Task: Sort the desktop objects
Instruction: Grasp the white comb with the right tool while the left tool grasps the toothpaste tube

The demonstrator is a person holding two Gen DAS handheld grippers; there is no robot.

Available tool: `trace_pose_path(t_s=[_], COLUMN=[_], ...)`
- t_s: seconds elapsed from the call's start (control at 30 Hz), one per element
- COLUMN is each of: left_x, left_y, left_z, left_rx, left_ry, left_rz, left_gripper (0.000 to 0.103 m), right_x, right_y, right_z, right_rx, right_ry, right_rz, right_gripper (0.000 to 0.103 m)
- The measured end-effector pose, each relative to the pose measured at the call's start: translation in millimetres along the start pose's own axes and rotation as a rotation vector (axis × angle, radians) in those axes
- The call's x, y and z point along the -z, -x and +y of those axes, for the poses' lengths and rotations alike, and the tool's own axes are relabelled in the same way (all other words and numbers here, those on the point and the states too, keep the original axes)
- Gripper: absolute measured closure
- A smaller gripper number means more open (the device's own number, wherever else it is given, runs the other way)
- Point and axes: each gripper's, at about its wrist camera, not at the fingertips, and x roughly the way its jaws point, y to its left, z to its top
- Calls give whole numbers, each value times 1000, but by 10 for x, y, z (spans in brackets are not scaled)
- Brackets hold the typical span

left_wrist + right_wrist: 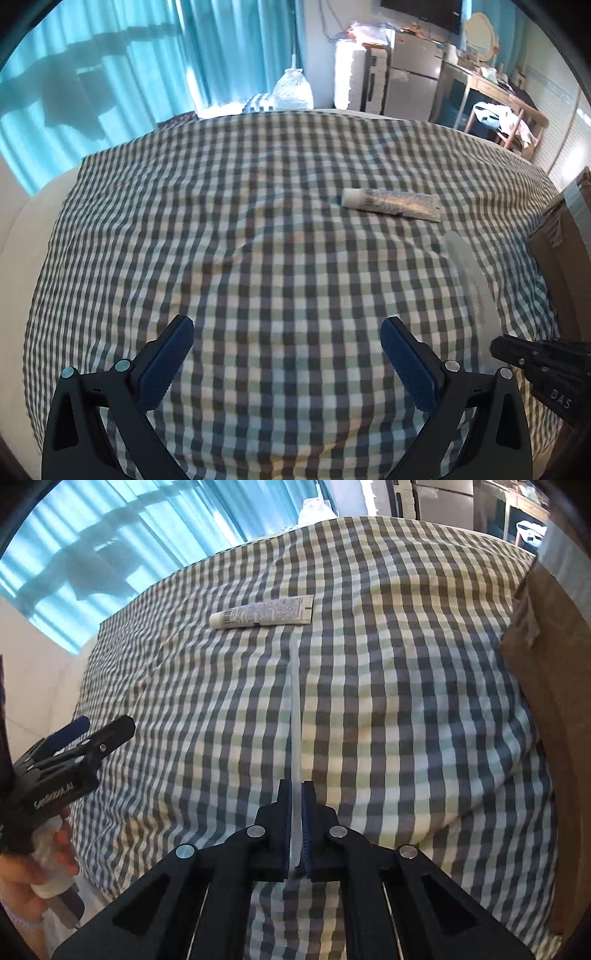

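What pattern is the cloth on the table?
Grey, green and white checks on the cloth, clearest from the left wrist.

Checked cloth-covered bed (pixel 258 229), a white tube (pixel 391 204) flat on it.

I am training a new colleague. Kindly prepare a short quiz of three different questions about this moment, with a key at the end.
1. True or false: the left gripper is shut on the tube.
2. Multiple choice: what does the right gripper hold? A) the white tube B) a clear plastic ruler C) nothing
3. Fill in: the tube lies on the checked ____, and a ____ box stands at the right edge.

Key: 1. False; its jaws stand wide apart with nothing between them. 2. B; the jaws press on its near end, edge-on. 3. cloth; cardboard.
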Motion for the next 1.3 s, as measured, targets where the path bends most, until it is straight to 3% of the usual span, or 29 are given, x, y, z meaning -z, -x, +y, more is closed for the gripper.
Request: trace_pose_path(t_s=[0.13, 0.27, 0.33, 0.57, 0.67, 0.7, 0.73, 0.77, 0.8, 0.83, 0.9, 0.97, 1.1, 1.2, 1.3], left_x=[-139, -343, -489, -826, -925, -937, -937, -939, -940, -926, -845, -737, -524, -181, 177], left_y=[-111, -248, -341, -757, -991, -1095, -1145, -1130, -1105, -1082, -1010, -937, -721, -476, -193], left_z=[-122, -262, -367, -746, -901, -933, -943, -944, -962, -991, -1086, -1105, -974, -969, -931], left_rx=[18, 70, 121, 148, 114, 124, 171, 221, 247, 236, 176, 176, 225, 163, 182], left_ry=[-33, -105, -196, -523, -582, -587, -581, -559, -539, -535, -552, -527, -338, -325, -290], left_rz=[-10, -51, -103, -201, -143, -94, -66, -56, -39, -34, -28, -10, 50, 71, 109], left_gripper=[0, 0, 0, 0, 2, 11, 33, 47, 74, 82, 83, 83, 83, 83, 83], right_x=[-160, -272, -323, -511, -541, -539, -533, -536, -518, -510, -493, -429, -185, 34, 304], right_y=[-162, -49, 4, 8, -80, -105, -119, -138, -137, -143, -203, -189, -82, -30, 21], right_z=[-46, -71, -92, -343, -361, -354, -350, -334, -340, -332, -339, -333, -319, -242, -196], right_rx=[-30, 1, 39, 59, 56, 59, 59, 57, 60, 62, 44, 45, 34, 35, -4], right_ry=[-77, -135, -133, -184, -192, -193, -193, -190, -187, -187, -186, -196, -209, -194, -185], right_rz=[-6, -121, -165, -184, -159, -151, -145, -138, -129, -121, -91, -77, -55, -29, 9], right_gripper=[99, 99, 99, 99, 99, 99, 99, 99, 99, 99, 99, 99, 99, 99, 99])
